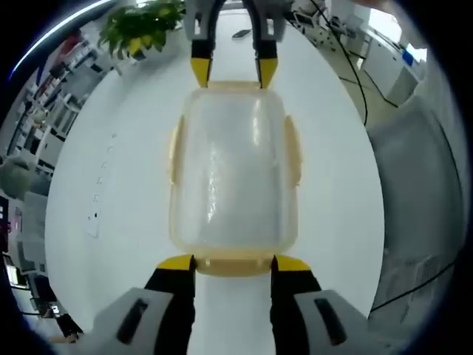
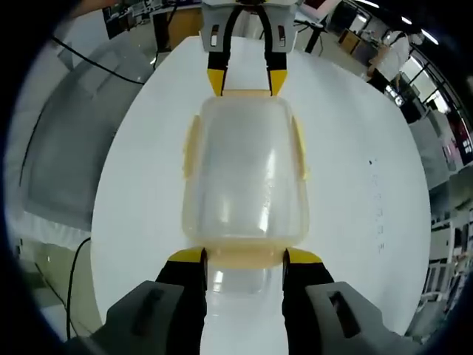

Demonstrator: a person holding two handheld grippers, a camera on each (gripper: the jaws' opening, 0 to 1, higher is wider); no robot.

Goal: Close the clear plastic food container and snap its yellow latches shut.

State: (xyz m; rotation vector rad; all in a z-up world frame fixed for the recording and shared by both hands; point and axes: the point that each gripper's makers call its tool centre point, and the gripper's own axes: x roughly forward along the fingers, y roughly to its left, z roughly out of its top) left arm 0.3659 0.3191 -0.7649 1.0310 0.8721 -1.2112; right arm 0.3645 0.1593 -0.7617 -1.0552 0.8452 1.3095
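Left gripper (image 1: 233,264) | container (image 1: 233,174) lengthwise between grippers | lid on

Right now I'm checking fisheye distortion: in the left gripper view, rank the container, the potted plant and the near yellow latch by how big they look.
1. Container, by far the largest.
2. Plant.
3. Near latch. It looks close to the plant in size, and it sits much nearer the camera, so their order is unsure.

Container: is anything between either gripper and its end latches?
Nothing visible. The left gripper and the right gripper each sit at opposite ends of the container, jaws straddling the end latches on the white table.
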